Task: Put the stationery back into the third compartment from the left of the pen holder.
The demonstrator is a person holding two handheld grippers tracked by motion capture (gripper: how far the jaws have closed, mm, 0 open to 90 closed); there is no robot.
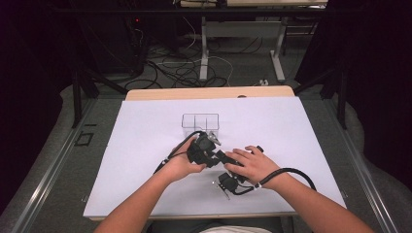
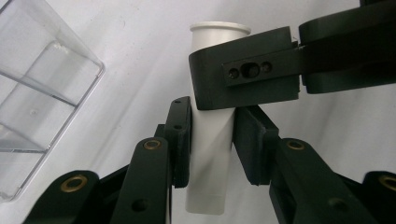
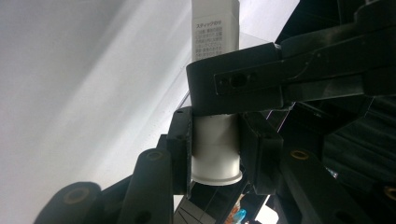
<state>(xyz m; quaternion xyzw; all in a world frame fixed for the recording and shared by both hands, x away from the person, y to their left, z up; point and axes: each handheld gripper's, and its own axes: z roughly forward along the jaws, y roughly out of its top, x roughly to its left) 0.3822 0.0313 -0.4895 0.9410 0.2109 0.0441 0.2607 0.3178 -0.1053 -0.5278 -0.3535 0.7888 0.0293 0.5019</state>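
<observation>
Both hand-held grippers meet on one white glue-stick tube (image 2: pixel 210 140), held in the air above the white tabletop (image 1: pixel 145 145), just in front of the clear compartment box (image 1: pixel 200 121). Judged from this, the work stands midway: the tube is lifted and shared between the two tools, either for a handover or for pulling off its cap, and it is not yet in the box; which of the two is intended cannot be told. The compartments seen in the left gripper view look empty, so placing appears to be outstanding. The right hand-held gripper (image 3: pixel 215 149) is clamped narrow on the capped, flanged end of the tube, pads pressing on both sides. The left hand-held gripper (image 2: pixel 212 140) straddles the tube's lower body; its near pad lies against the tube, while the far pad looks just clear of it or barely touching, so its grip does not appear settled. In the high view the two tools sit touching between the left hand (image 1: pixel 182 165) and right hand (image 1: pixel 252 165). The printed label faces the right gripper's camera.
</observation>
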